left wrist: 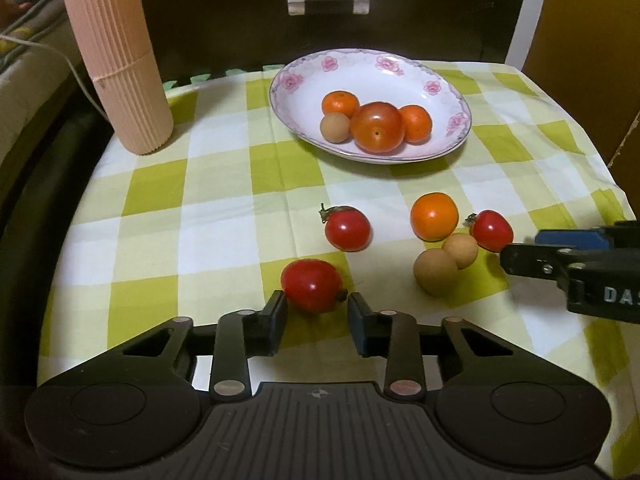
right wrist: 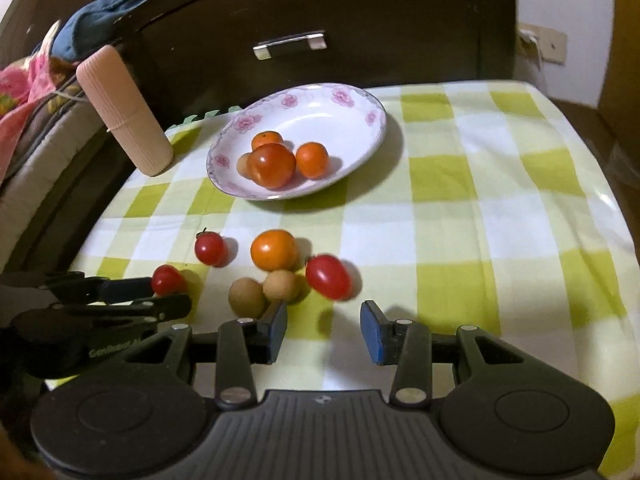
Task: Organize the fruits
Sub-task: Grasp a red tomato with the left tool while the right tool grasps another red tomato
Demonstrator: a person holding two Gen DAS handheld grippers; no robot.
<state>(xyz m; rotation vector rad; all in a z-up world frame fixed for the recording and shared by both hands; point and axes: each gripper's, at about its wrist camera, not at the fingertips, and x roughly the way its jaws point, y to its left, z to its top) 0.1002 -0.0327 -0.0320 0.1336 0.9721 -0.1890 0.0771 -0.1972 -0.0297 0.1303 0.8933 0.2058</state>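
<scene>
tomato [left wrist: 312,285] | left hand-held gripper [left wrist: 316,304] low, spread | contact unclear

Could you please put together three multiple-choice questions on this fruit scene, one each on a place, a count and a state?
1. Where does the tall pink ribbed container stand, as the wrist views show it?
A. left of the plate
B. on the plate
C. right of the plate

2. How many fruits lie in the floral plate?
A. two
B. four
C. six

3. How is the left gripper set?
A. shut on an orange
C. shut with nothing in it
B. open, with a red tomato at its fingertips

Answers:
1 A: the container stands on the checked cloth to the left of the plate in both views.
2 B: two small oranges, one large tomato and one small brown fruit are in it.
3 B: its fingers stand apart, with the red tomato just ahead, between the tips.
</scene>
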